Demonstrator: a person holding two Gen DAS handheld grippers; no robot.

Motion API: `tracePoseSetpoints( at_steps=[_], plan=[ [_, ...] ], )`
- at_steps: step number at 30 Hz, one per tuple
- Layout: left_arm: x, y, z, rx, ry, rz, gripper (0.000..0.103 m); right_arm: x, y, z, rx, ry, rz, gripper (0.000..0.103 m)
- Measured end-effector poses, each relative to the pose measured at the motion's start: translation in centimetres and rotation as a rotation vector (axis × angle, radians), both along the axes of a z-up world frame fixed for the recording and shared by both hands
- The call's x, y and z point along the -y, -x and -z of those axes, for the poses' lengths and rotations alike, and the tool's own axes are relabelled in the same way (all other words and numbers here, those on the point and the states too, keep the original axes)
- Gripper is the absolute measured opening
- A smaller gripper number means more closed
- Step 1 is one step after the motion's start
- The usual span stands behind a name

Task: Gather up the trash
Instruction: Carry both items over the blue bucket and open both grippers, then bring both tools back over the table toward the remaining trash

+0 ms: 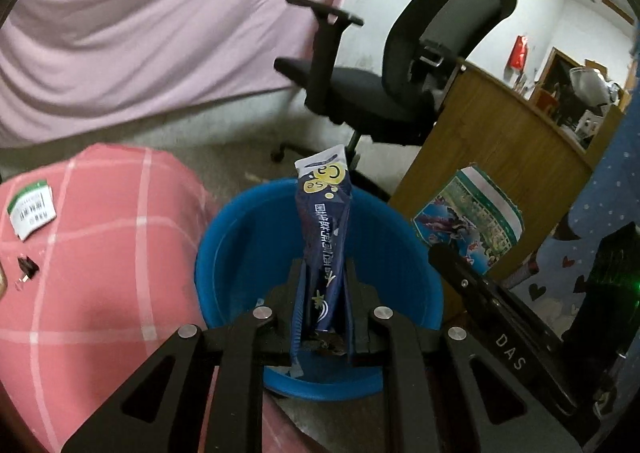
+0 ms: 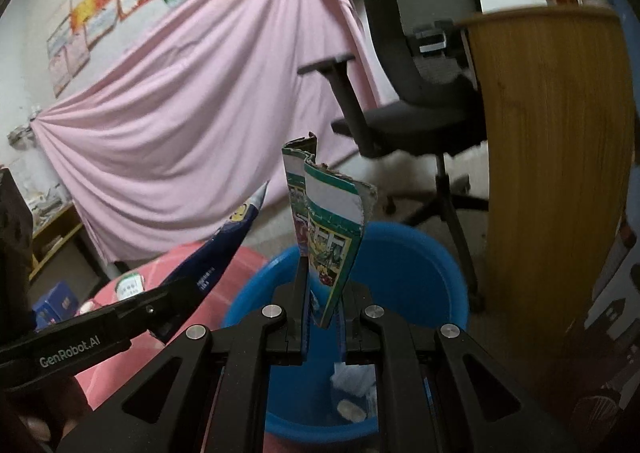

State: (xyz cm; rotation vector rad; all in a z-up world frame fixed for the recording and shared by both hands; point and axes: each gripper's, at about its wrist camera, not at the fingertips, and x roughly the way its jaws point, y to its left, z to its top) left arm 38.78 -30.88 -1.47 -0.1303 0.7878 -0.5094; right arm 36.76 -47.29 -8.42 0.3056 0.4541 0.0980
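With both hauls poised over the blue bin (image 1: pixel 248 253), your left gripper (image 1: pixel 323 285) pinches a navy wrapper (image 1: pixel 324 229) pointing to 12 o'clock, your right gripper (image 2: pixel 322 295) clamps torn card (image 2: pixel 330 229); next, release both.

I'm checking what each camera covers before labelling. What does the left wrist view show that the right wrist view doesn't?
Only the left wrist view: the white paper label and a small black clip lying on the pink checked bedding, with the left gripper shut on the dark blue wrapper.

Only the right wrist view: bits of trash already inside the bin, and pictures on the wall.

Both: the blue bin, the green-bordered cardboard piece held by the right gripper, the office chair, the pink sheet.
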Motion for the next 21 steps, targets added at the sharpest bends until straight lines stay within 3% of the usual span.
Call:
tracePoseSetpoints(
  at_steps=[9, 11, 13, 15, 19, 21],
  plan=[
    [-0.4, 0.0, 0.8, -0.018, -0.055, -0.009, 0.026, 0.0, -1.3, 1.4, -0.095, -0.036, 0.007, 0.011],
    [-0.8, -0.2, 0.8, -0.028, -0.052, -0.025, 0.031, -0.2, -1.4, 1.4, -0.099, -0.032, 0.005, 0.017],
    [-1.5, -0.2, 0.6, -0.037, -0.045, -0.042, 0.031, -0.2, -1.5, 1.4, -0.099, -0.03, 0.003, 0.033],
    [-2.3, 0.0, 0.1, -0.024, -0.039, -0.052, 0.035, -0.2, -1.5, 1.2, -0.094, -0.024, 0.001, 0.034],
    [-4.1, 0.9, -0.9, 0.048, -0.024, -0.093, 0.055, -0.1, -1.1, 0.3, -0.036, -0.029, 0.009, 0.049],
    [-5.2, 1.5, -1.6, 0.085, -0.008, -0.116, 0.06, -0.3, -0.5, -0.5, 0.009, -0.028, 0.01, 0.051]
  ],
)
